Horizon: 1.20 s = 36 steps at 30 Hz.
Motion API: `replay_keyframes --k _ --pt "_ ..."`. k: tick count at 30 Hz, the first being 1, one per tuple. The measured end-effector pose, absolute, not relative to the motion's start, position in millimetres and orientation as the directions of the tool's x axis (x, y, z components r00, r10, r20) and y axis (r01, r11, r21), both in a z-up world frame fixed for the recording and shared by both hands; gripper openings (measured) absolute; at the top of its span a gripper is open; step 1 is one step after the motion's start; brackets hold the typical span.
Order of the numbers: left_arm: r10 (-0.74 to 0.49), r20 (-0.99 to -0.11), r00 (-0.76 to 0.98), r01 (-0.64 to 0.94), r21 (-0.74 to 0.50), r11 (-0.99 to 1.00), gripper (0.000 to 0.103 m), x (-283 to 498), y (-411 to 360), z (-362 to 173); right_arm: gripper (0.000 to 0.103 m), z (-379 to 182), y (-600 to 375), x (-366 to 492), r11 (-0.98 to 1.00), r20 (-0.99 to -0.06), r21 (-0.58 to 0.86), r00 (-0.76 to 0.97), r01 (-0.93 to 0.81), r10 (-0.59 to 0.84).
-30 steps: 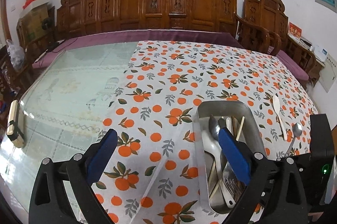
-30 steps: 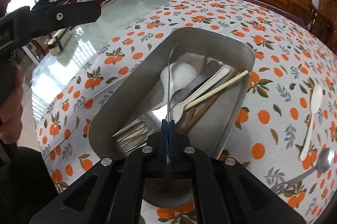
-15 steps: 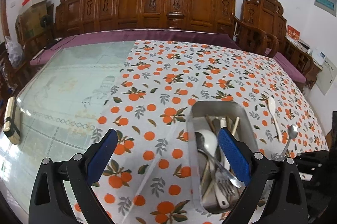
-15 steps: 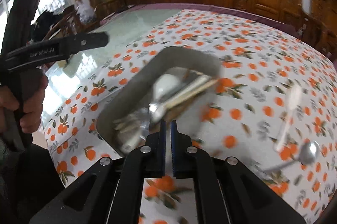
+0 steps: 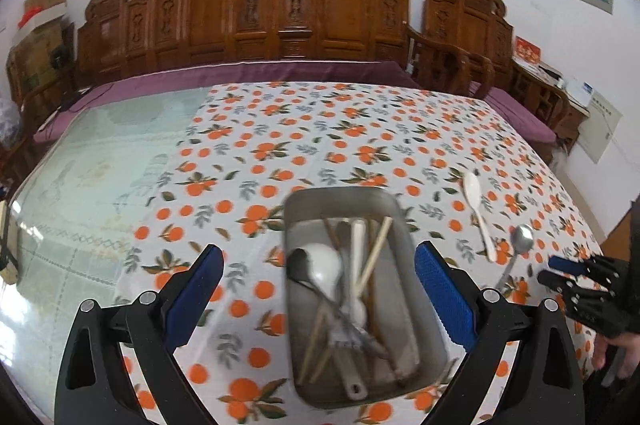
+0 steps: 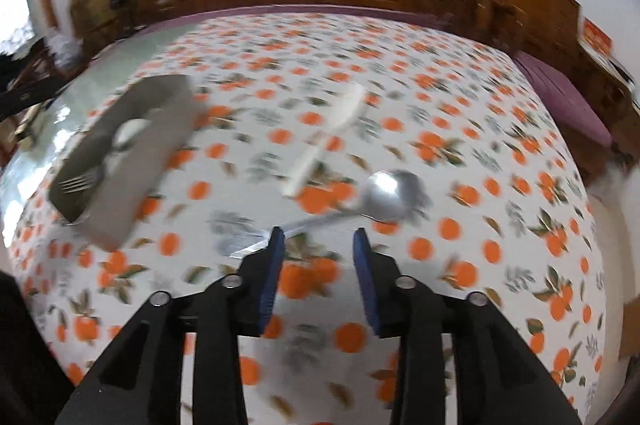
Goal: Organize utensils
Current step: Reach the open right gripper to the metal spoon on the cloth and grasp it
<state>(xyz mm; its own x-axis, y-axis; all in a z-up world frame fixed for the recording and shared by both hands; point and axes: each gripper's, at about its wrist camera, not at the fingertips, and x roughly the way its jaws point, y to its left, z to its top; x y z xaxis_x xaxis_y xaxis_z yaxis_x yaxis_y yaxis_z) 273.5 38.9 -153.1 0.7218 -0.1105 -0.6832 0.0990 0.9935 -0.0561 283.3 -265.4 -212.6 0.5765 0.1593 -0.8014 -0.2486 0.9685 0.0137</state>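
1. My left gripper (image 5: pixel 318 275) is spread wide and empty above the near part of the tray (image 5: pixel 420 309) of utensils.
2. My right gripper (image 6: pixel 318 239) has just been opening; nothing sits between its pads.
3. The metal spoon (image 6: pixel 384 195) and white spoon (image 6: pixel 324 139) lie on the cloth (image 6: pixel 480 129), right of the tray.
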Motion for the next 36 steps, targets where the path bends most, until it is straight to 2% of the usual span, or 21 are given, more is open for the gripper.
replay_keyframes --k 4,6,12,18,22,25,28,30,31,33,36 --pt "-0.131 -0.684 0.717 0.138 -0.045 0.989 0.093 270 17 -156 0.046 -225 -281 297 0.982 -0.808 0.024 0.575 -0.19 0.131" --pt "-0.138 -0.685 0.715 0.152 -0.039 0.988 0.093 267 8 -157 0.056 -229 -284 305 0.986 -0.807 0.037 0.576 -0.165 0.127" --pt "-0.151 -0.689 0.709 0.19 -0.019 0.982 0.093 262 -11 -160 0.056 -239 -286 328 0.991 -0.814 0.09 0.566 -0.102 0.132" --pt "-0.154 -0.687 0.71 0.201 -0.012 0.979 0.093 260 -14 -159 0.057 -244 -274 336 0.996 -0.83 0.071 0.551 -0.049 0.086" --pt "-0.158 -0.682 0.714 0.195 -0.023 0.981 0.093 260 -10 -156 0.062 -252 -258 333 0.998 -0.842 0.056 0.535 -0.039 0.068" --pt "-0.163 -0.678 0.717 0.194 -0.03 0.98 0.093 259 -8 -154 0.065 -255 -246 332 0.999 -0.842 -0.011 0.539 -0.047 0.016" --pt "-0.166 -0.677 0.717 0.197 -0.031 0.98 0.093 258 -8 -153 0.057 -254 -247 331 0.997 -0.852 -0.017 0.524 -0.075 0.025" --pt "-0.169 -0.677 0.716 0.201 -0.032 0.979 0.093 257 -10 -153 0.039 -252 -248 328 0.992 -0.86 -0.026 0.509 -0.12 0.039" --pt "-0.172 -0.678 0.714 0.207 -0.03 0.978 0.093 257 -12 -152 0.036 -251 -250 326 0.989 -0.866 -0.037 0.498 -0.145 0.041" --pt "-0.178 -0.676 0.716 0.22 -0.024 0.975 0.093 254 -17 -151 0.023 -250 -258 324 0.983 -0.88 -0.025 0.471 -0.183 0.065" --pt "-0.184 -0.675 0.715 0.239 -0.012 0.971 0.093 250 -29 -152 0.018 -249 -272 320 0.98 -0.89 -0.026 0.45 -0.198 0.067"
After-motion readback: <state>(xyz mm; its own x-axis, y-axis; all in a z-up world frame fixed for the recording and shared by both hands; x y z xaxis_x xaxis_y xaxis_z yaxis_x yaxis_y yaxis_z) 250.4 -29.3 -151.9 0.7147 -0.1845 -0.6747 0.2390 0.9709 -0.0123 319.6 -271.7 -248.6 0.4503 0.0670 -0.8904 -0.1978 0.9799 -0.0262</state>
